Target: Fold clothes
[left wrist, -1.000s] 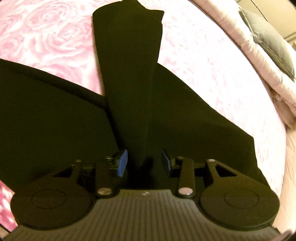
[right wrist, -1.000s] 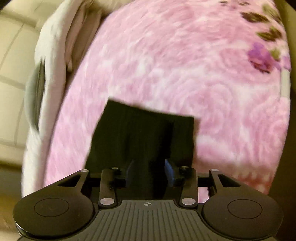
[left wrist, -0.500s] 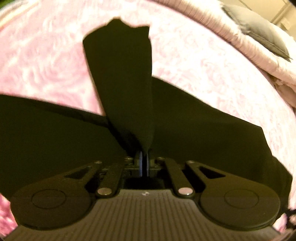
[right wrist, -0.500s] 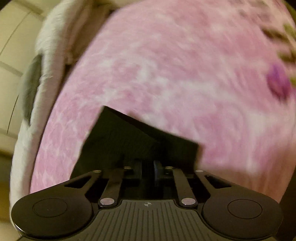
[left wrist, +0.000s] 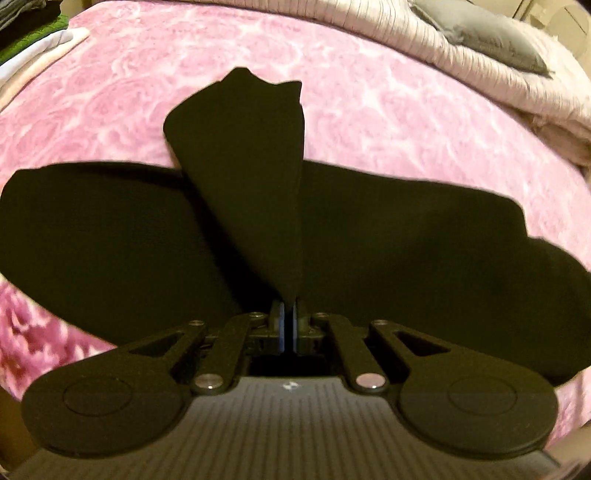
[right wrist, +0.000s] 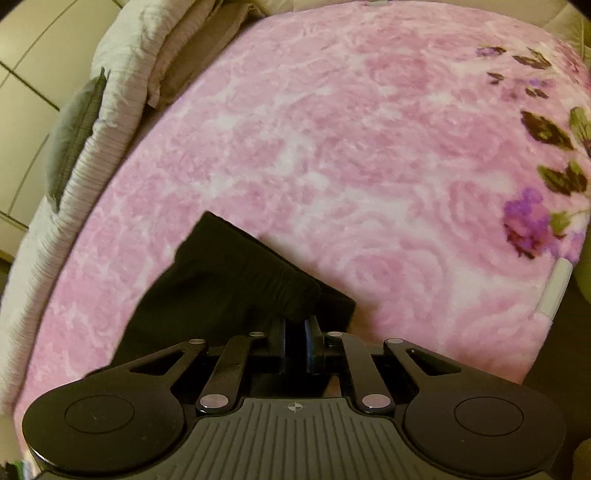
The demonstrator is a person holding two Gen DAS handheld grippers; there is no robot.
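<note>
In the left wrist view, the black garment (left wrist: 369, 240) lies on a bed with its long axis running side to side across the pink rose-patterned blanket (left wrist: 388, 110). A narrower strip of it runs straight away from the left hand-held gripper (left wrist: 287, 325), which is clenched on that strip's near end. At the far right lie a pale ribbed quilt (left wrist: 424, 37) and a grey pillow (left wrist: 480, 33). In the right wrist view, the garment's ribbed end (right wrist: 240, 280) reaches up and leftward from the right hand-held gripper (right wrist: 295, 343), grasping a bunched fold just ahead of its pads.
</note>
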